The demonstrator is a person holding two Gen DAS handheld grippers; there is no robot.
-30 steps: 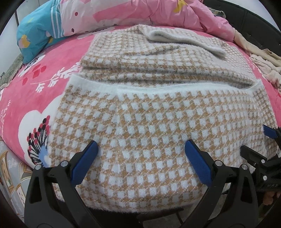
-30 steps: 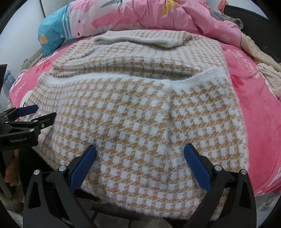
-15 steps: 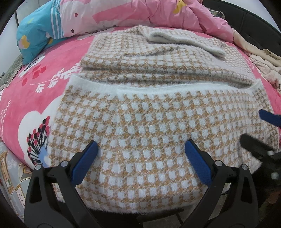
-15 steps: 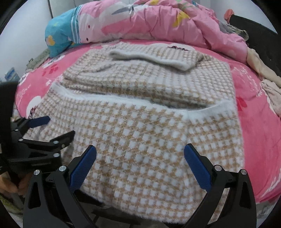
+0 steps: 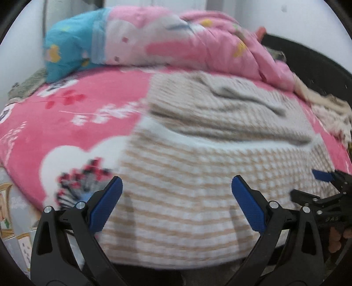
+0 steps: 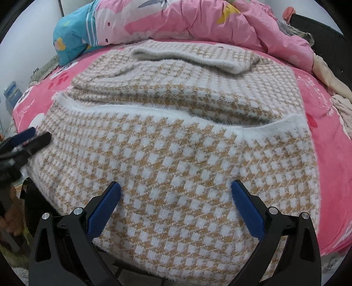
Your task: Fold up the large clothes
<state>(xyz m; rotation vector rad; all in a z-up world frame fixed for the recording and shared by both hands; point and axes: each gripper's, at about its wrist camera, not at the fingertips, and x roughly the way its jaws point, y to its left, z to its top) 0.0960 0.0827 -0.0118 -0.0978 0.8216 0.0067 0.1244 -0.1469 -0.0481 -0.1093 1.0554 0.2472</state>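
Observation:
A fuzzy tan-and-white checked sweater lies on the pink bed, its near part folded up over the body with a white hem band across the middle. A sleeve lies across the far end. My left gripper is open above the sweater's near edge, towards its left side, holding nothing. My right gripper is open over the near right part of the sweater. Each gripper shows at the edge of the other's view: right gripper, left gripper. The left wrist view is blurred.
A pink printed sheet covers the bed. A pink quilt and a blue pillow are piled at the far end. Pale clothes lie at the far right, by a black headboard.
Both grippers have pulled back and tilted up, so more of the bed's far end shows. The left gripper has shifted left; its view is now blurred. Both stay open.

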